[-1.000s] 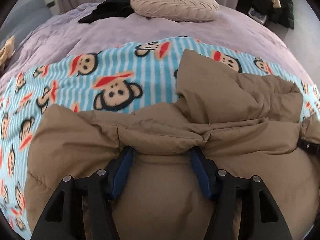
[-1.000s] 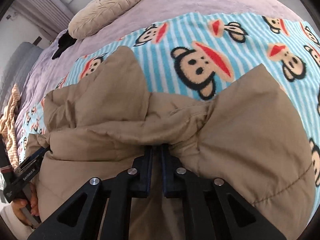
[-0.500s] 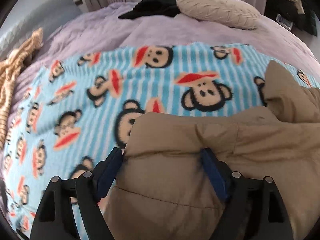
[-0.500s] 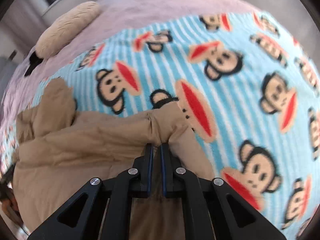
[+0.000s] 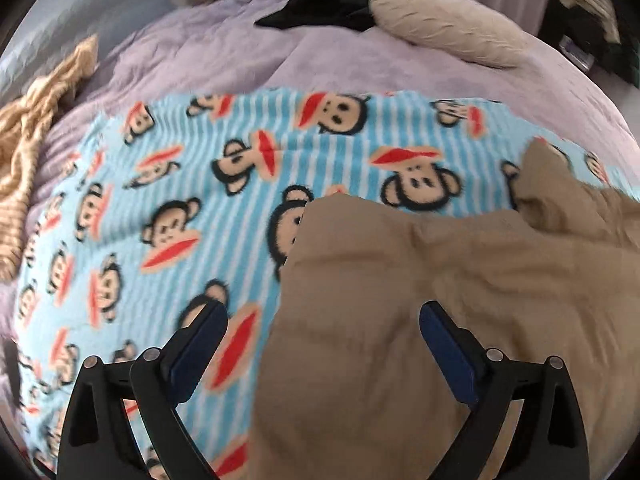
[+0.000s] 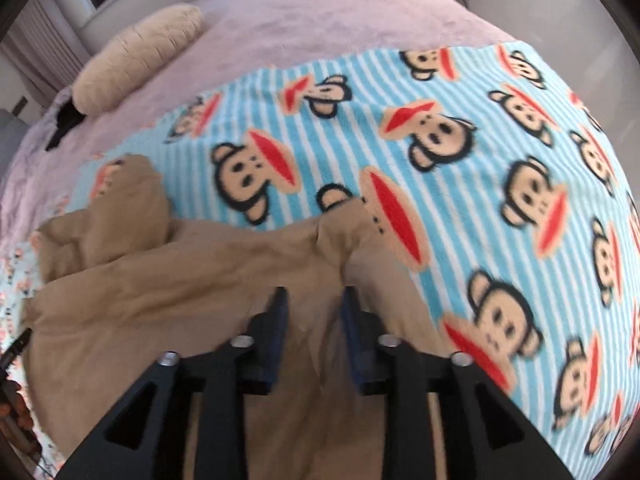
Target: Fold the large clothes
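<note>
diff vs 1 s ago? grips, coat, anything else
Both let go. The left gripper and right gripper have just been opening; each had pinched the tan coat, which now lies loose between their fingers. The views slid apart toward the coat's two ends. The monkey blanket, pillow and coat are otherwise unchanged.

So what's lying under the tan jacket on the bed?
The tan jacket lies on the monkey-print blanket, which is spread over a lilac bedcover. Whatever is directly beneath the jacket stays covered.
</note>
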`<move>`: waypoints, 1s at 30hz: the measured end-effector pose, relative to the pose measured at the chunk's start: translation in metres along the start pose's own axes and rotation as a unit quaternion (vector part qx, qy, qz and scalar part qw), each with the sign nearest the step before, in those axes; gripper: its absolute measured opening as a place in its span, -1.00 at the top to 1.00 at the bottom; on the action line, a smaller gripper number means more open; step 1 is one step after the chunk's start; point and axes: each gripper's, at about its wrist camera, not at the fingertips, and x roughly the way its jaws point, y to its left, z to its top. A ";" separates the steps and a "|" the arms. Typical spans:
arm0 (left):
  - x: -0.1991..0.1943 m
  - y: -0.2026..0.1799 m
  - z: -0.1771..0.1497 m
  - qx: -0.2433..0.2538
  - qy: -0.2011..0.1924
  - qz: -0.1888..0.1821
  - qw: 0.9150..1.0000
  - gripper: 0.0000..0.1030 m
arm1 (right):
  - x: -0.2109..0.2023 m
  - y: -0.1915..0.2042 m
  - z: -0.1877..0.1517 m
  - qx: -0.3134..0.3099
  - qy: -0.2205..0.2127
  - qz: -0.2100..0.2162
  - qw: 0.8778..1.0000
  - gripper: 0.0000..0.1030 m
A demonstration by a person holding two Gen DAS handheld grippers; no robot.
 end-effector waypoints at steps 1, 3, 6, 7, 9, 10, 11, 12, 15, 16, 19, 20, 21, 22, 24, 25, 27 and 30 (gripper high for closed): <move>-0.007 0.002 -0.002 0.003 -0.001 -0.002 1.000 -0.90 | -0.009 -0.001 -0.006 0.007 -0.003 0.006 1.000 0.25; -0.026 0.005 -0.012 0.005 -0.001 -0.007 1.000 -0.90 | -0.026 -0.004 -0.022 0.019 -0.003 0.015 1.000 0.20; -0.044 0.009 -0.027 -0.007 0.014 -0.023 1.000 -0.90 | -0.047 -0.008 -0.050 0.037 0.006 0.029 0.999 0.16; -0.050 0.009 -0.033 -0.010 0.017 -0.025 0.999 -0.90 | -0.053 -0.009 -0.060 0.041 0.009 0.032 0.999 0.14; -0.063 0.007 -0.046 -0.015 0.022 -0.028 0.999 -0.90 | -0.065 -0.012 -0.079 0.049 0.016 0.040 0.998 0.12; -0.067 0.006 -0.051 -0.017 0.024 -0.030 0.999 -0.90 | -0.070 -0.012 -0.090 0.053 0.022 0.044 0.997 0.11; -0.072 0.005 -0.057 -0.018 0.027 -0.033 0.999 -0.90 | -0.074 -0.012 -0.098 0.057 0.027 0.048 0.997 0.07; -0.077 0.004 -0.063 -0.019 0.028 -0.036 0.999 -0.95 | -0.077 -0.013 -0.107 0.059 0.031 0.051 0.996 0.04; -0.091 -0.002 -0.079 -0.011 0.024 -0.040 0.999 -0.99 | -0.082 -0.014 -0.130 0.066 0.042 0.060 0.995 -0.07; -0.094 -0.003 -0.084 -0.007 0.025 -0.041 0.999 -0.99 | -0.084 -0.014 -0.138 0.067 0.046 0.062 0.995 -0.08; -0.096 -0.003 -0.095 -0.009 0.034 -0.047 0.998 -0.99 | -0.084 -0.016 -0.157 0.078 0.056 0.068 0.993 -0.08; -0.096 -0.003 -0.099 -0.012 0.036 -0.050 0.998 -0.99 | -0.084 -0.018 -0.163 0.083 0.059 0.071 0.992 -0.08; -0.096 -0.001 -0.103 -0.015 0.037 -0.053 0.998 -0.99 | -0.084 -0.019 -0.168 0.087 0.061 0.073 0.992 -0.08; -0.096 0.000 -0.106 -0.017 0.039 -0.056 0.997 -0.99 | -0.084 -0.019 -0.172 0.090 0.063 0.076 0.991 -0.10; -0.093 0.001 -0.114 -0.022 0.045 -0.065 0.997 -0.99 | -0.083 -0.020 -0.180 0.093 0.064 0.078 0.991 -0.20; -0.091 0.001 -0.117 -0.023 0.047 -0.067 0.996 -0.99 | -0.083 -0.021 -0.183 0.094 0.063 0.079 0.990 -0.23; -0.086 0.005 -0.127 -0.029 0.055 -0.075 0.995 -0.99 | -0.081 -0.021 -0.189 0.098 0.064 0.082 0.990 -0.24; -0.077 0.011 -0.140 -0.041 0.066 -0.074 0.994 -0.99 | -0.075 -0.021 -0.195 0.111 0.067 0.093 0.987 -0.30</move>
